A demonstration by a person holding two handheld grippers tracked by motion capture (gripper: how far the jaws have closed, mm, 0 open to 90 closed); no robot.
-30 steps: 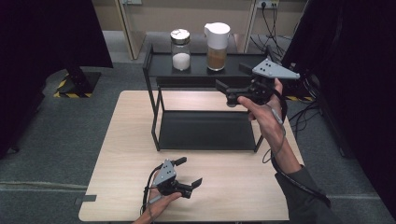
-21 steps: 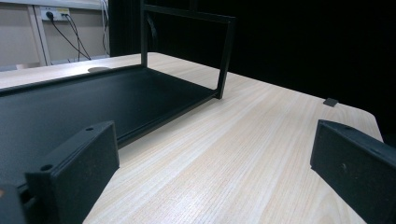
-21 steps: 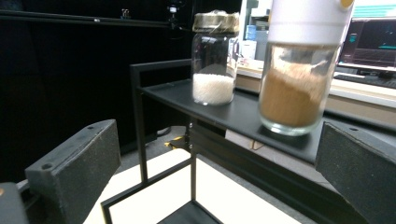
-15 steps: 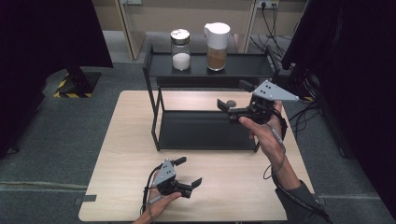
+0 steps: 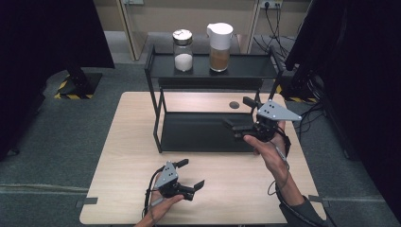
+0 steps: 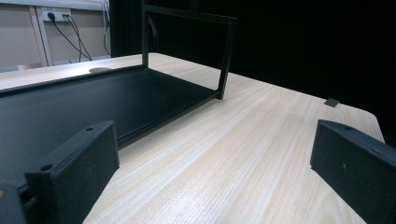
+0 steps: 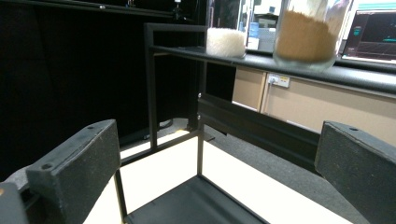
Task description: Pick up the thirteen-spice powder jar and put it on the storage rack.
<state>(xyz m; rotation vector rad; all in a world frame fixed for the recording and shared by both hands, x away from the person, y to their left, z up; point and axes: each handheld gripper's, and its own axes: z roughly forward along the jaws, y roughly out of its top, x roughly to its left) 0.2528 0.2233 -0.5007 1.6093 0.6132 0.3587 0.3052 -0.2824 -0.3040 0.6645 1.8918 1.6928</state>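
Note:
A black two-tier rack (image 5: 208,72) stands at the back of the light wooden table (image 5: 127,142). On its top shelf are a glass jar of white grains (image 5: 183,49) and a white-lidded pitcher of brown powder (image 5: 220,41). My right gripper (image 5: 235,111) is held open in the air over the right end of the lower shelf (image 5: 198,130), nothing between its jaws. In the right gripper view the jar (image 7: 226,42) and pitcher (image 7: 306,37) sit above the open gripper (image 7: 215,163). My left gripper (image 5: 193,173) rests open on the table near the front edge, facing the rack's lower shelf (image 6: 93,102).
A round cable grommet (image 5: 233,105) lies in the tabletop behind the rack's right side. Dark curtains hang on both sides. A yellow-and-black striped base (image 5: 71,87) sits on the floor at the left, and cables (image 5: 312,109) trail on the floor at the right.
My right gripper has come down from top-shelf height to just above the lower shelf and moved nearer the person. The left gripper has stayed put.

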